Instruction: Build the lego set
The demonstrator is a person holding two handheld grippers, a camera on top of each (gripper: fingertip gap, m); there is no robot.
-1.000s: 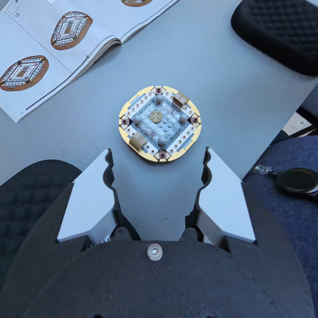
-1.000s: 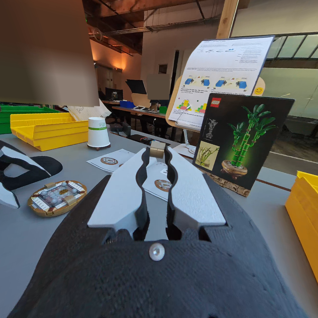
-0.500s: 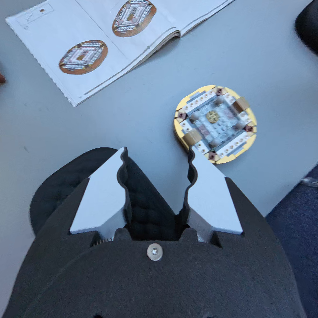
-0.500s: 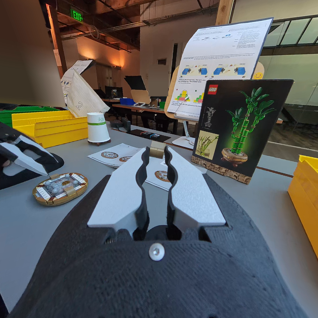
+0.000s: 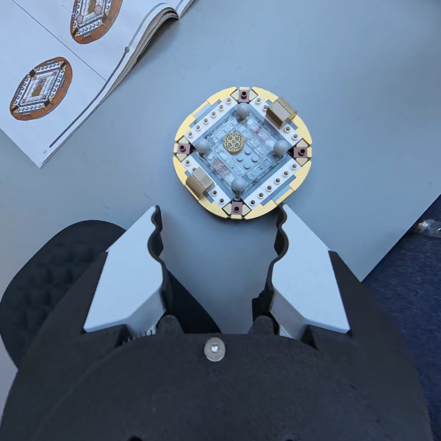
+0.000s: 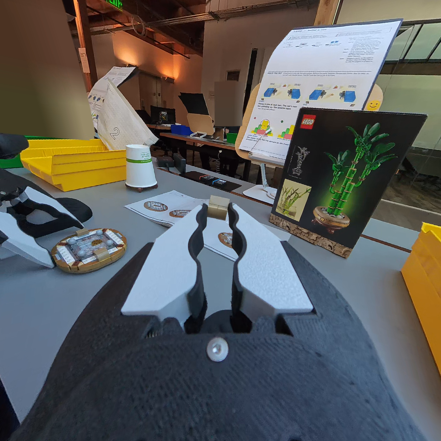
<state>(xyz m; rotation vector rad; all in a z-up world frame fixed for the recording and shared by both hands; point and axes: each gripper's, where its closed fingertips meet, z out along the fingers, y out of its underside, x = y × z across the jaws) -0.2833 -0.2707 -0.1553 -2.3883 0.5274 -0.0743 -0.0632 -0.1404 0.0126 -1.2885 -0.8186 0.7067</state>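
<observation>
The round gold-rimmed lego base (image 5: 242, 152) lies flat on the grey table (image 5: 334, 71), with white studded strips, a clear centre, grey domes and two tan blocks on it. My left gripper (image 5: 218, 210) is open and empty, its fingertips just short of the base's near edge. In the right wrist view the base (image 6: 89, 249) sits at the left, with the left gripper's fingers (image 6: 28, 248) beside it. My right gripper (image 6: 217, 207) is shut on a small tan lego piece (image 6: 217, 207), held above the table, to the right of the base.
The open instruction booklet (image 5: 47, 71) lies beyond the base, also in the right wrist view (image 6: 171, 210). The lego box (image 6: 346, 179) stands at the right. Yellow bins (image 6: 71, 162) and an upside-down paper cup (image 6: 140, 167) stand at the back left; another yellow bin (image 6: 427, 274) sits at the right edge. The grippers' ends are close to 30 cm from one another.
My left gripper swung away to the left and partly closed, then came back in front of the base with its jaws opened wide. My right gripper stayed shut on the tan piece.
</observation>
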